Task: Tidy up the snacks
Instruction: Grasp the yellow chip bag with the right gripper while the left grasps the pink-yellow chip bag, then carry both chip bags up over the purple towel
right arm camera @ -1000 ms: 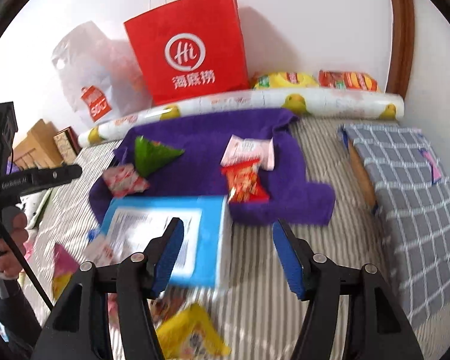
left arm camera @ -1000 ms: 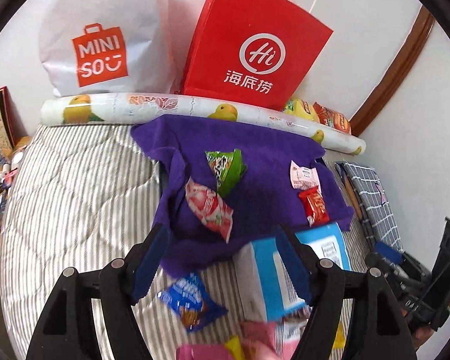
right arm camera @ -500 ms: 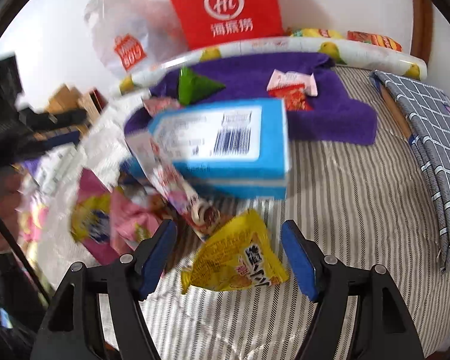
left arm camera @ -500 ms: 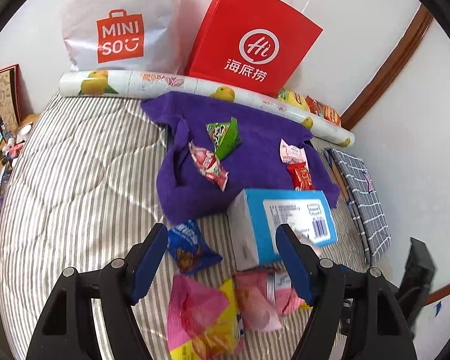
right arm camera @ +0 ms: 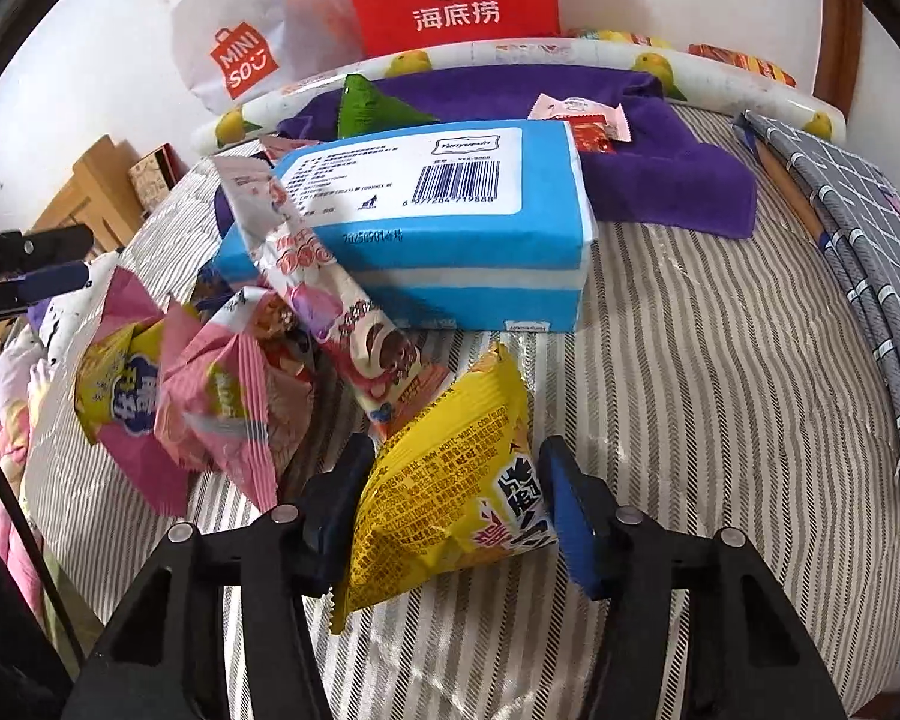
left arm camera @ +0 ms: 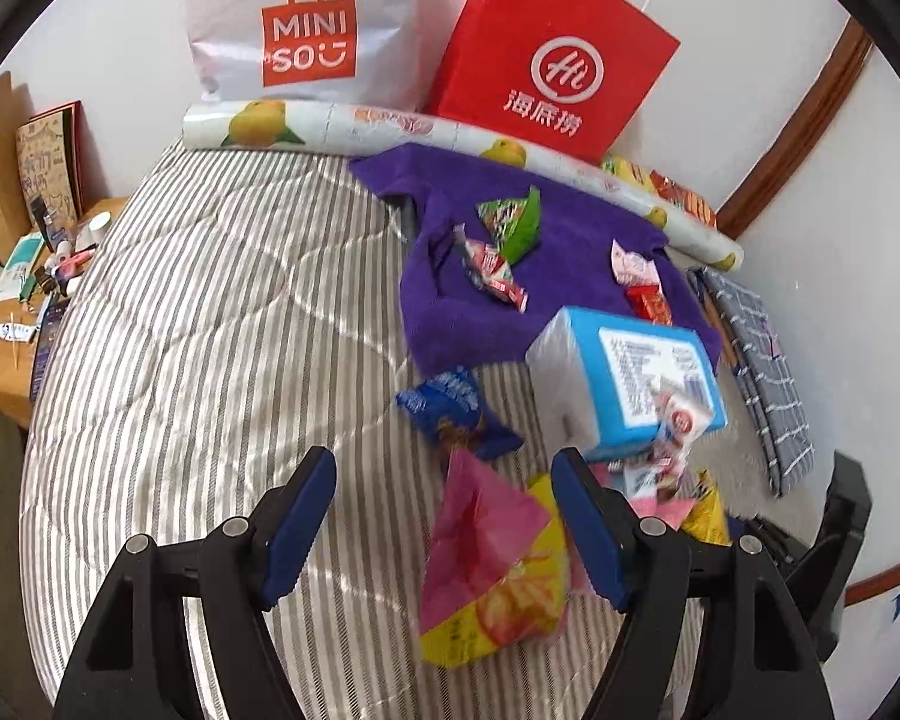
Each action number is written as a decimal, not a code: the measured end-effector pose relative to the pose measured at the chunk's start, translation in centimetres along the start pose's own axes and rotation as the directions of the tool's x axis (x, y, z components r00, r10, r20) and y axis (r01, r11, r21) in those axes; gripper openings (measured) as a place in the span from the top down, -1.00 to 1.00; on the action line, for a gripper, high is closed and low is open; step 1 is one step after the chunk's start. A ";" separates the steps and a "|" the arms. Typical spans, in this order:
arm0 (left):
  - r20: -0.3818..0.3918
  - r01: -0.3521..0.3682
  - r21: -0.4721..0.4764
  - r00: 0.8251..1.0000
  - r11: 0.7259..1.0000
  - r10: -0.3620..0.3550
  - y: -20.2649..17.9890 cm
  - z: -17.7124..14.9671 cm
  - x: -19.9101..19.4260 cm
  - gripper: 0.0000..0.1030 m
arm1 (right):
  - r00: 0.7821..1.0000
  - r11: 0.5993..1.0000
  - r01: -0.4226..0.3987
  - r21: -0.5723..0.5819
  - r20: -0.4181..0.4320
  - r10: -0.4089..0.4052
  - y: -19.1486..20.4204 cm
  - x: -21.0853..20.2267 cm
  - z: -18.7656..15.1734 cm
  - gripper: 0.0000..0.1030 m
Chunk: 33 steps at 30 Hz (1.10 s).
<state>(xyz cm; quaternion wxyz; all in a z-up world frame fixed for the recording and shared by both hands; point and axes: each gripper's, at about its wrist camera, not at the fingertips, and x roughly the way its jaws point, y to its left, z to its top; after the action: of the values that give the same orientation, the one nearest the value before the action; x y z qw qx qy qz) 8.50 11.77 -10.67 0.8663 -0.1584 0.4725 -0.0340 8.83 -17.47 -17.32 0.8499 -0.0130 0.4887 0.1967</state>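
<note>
Snack packets lie scattered on a striped mattress (left arm camera: 198, 324). My right gripper (right arm camera: 450, 504) is open, its jaws on either side of a yellow snack packet (right arm camera: 444, 480) lying on the mattress. Beside it lie pink packets (right arm camera: 228, 402) and a long pink-white packet (right arm camera: 324, 282) leaning on a blue tissue box (right arm camera: 438, 216). My left gripper (left arm camera: 444, 528) is open and empty above a pink-yellow packet (left arm camera: 492, 564). A blue packet (left arm camera: 450, 408) lies ahead of it. On the purple towel (left arm camera: 468, 312) lie a green packet (left arm camera: 510, 219) and red-white packets (left arm camera: 492, 273).
A red paper bag (left arm camera: 546, 54) and a white Miniso bag (left arm camera: 306, 30) stand against the wall behind a rolled fruit-print mat (left arm camera: 390, 126). A grey checked cloth (right arm camera: 858, 252) lies at the right. A wooden side table (left arm camera: 12, 324) with small items is at the left.
Both grippers have pulled back toward the near edge of the mattress. The right gripper has come down around the yellow packet and its jaws have narrowed.
</note>
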 end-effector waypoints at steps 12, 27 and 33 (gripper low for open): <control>-0.100 0.078 0.043 0.992 0.996 -0.074 -1.8 -2.9 3.0 -0.48 | 0.998 0.997 0.021 0.067 0.052 -0.025 -2.7 -1.9 -0.7 -0.04; -0.107 0.087 0.033 0.991 0.996 -0.083 -1.5 -4.0 4.0 -0.04 | 0.998 0.995 0.016 0.104 0.057 -0.022 -3.8 -1.8 -1.2 -0.03; -0.049 0.103 0.009 0.994 0.995 -0.103 -0.3 -3.5 1.3 -0.03 | 0.997 0.995 -0.008 0.098 0.073 0.001 -3.4 -2.4 -1.0 -0.03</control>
<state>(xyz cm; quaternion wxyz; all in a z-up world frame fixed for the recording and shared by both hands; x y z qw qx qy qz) 6.37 10.35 -13.34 0.8526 -0.1767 0.4843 -0.0851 8.15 -21.58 -16.39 0.8663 0.0370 0.4665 0.1748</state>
